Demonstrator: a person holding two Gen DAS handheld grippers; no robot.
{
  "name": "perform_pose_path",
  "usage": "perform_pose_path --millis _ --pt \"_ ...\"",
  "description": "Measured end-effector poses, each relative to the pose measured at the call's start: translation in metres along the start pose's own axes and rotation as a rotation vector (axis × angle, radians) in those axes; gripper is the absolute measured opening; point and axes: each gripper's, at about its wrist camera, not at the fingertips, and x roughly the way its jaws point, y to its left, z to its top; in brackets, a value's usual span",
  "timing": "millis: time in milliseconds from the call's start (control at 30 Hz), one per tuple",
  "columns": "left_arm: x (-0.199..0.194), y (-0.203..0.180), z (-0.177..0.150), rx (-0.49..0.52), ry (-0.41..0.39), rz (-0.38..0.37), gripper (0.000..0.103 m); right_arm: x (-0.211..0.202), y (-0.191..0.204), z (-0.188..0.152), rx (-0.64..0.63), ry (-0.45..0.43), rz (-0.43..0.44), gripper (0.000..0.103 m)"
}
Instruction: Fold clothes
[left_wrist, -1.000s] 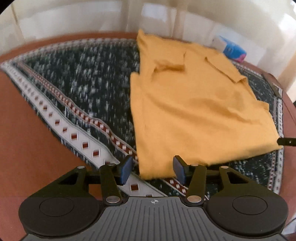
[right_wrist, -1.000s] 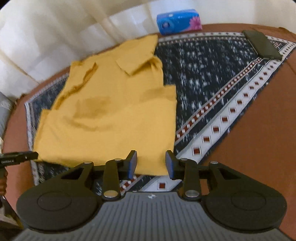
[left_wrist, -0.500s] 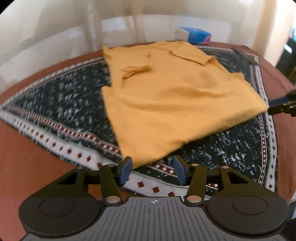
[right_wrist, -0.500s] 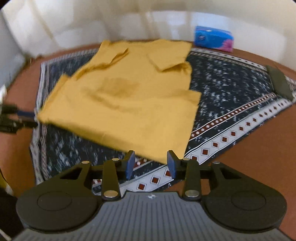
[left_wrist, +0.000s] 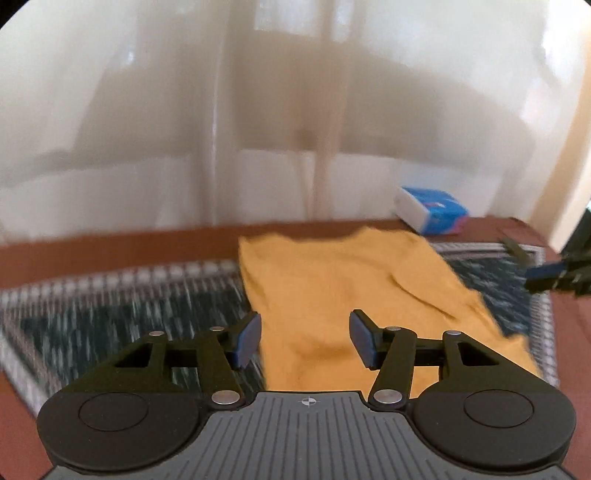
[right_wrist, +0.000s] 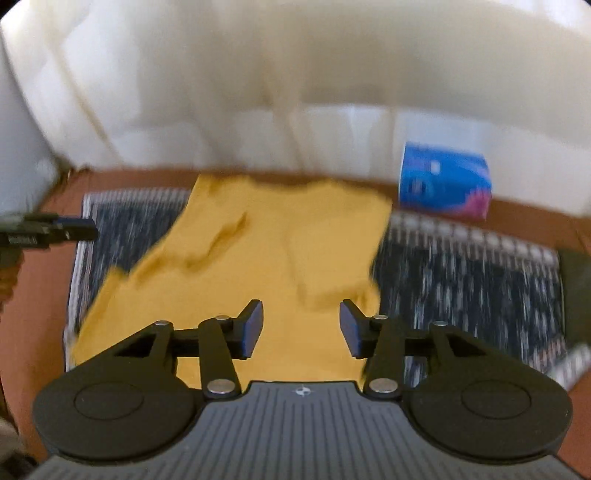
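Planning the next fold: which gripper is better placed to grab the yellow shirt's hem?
Roughly equal: left gripper and right gripper are both open over the yellow fabric shirt, neither gripping.

Both wrist views low, near — sharing yellow shirt (left_wrist: 343, 291) (right_wrist: 273, 258).

One yellow shirt (left_wrist: 347, 295), one patterned cloth (left_wrist: 122, 317), one tissue pack (right_wrist: 445, 184)

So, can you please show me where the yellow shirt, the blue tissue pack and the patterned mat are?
yellow shirt (right_wrist: 280, 240): right wrist view, middle of the fabric.
blue tissue pack (right_wrist: 445, 184): right wrist view, front face of the pack.
patterned mat (left_wrist: 129, 310): left wrist view, bare dark part left of the shirt.
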Motion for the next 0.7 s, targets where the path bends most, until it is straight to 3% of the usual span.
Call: perform_pose_path --millis 267,700 --pt "0.105 0.038 0.039 -0.036 0.088 0.029 0.068 0.093 -0.042 0.066 0.072 0.025 -0.058 0.053" --pt "0.175 0.062 0.059 -0.035 0.174 -0.043 0.068 0.186 -0.080 0.097 0.104 0.134 -0.112 0.054"
